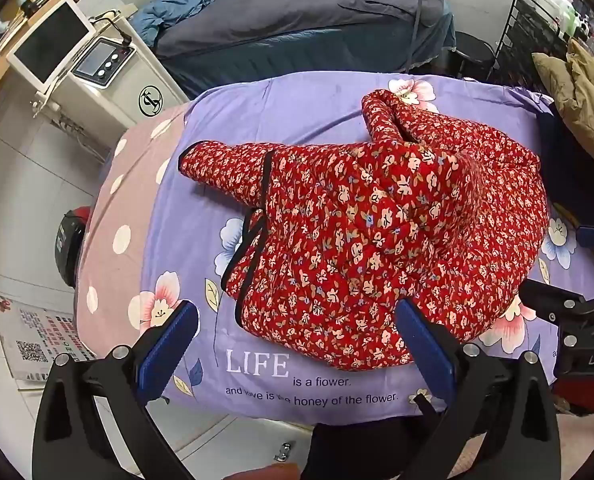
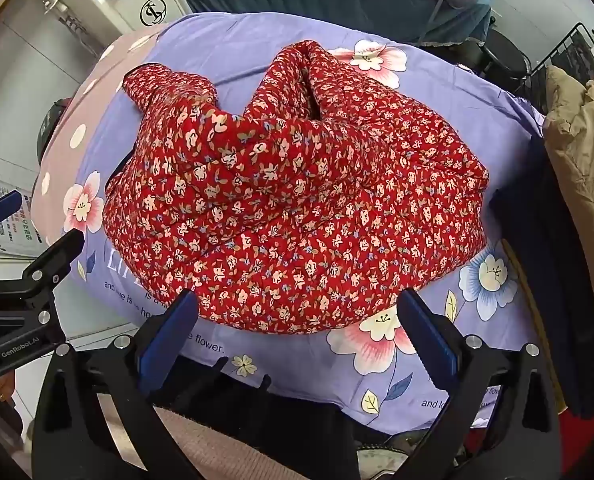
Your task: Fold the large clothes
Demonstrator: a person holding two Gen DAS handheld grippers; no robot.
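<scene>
red floral jacket [image 2: 297,200] just beyond open right gripper [image 2: 297,336]

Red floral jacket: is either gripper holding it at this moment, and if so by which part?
Nothing is held. The left gripper and right gripper are both open, near the hem of the red floral jacket, which lies on the purple sheet.

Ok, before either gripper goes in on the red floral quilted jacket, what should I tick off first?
1. Left gripper open, holding nothing: ok.
2. Right gripper open, holding nothing: ok.
3. Red floral quilted jacket lying flat: not ok, bunched, with one sleeve stretched out to the left.
4. Jacket fully on the purple flower-print sheet: ok.
5. Near hem within reach of the right gripper: ok, it lies just beyond the fingertips.
6. Zip or buttons closed: cannot tell.
</scene>
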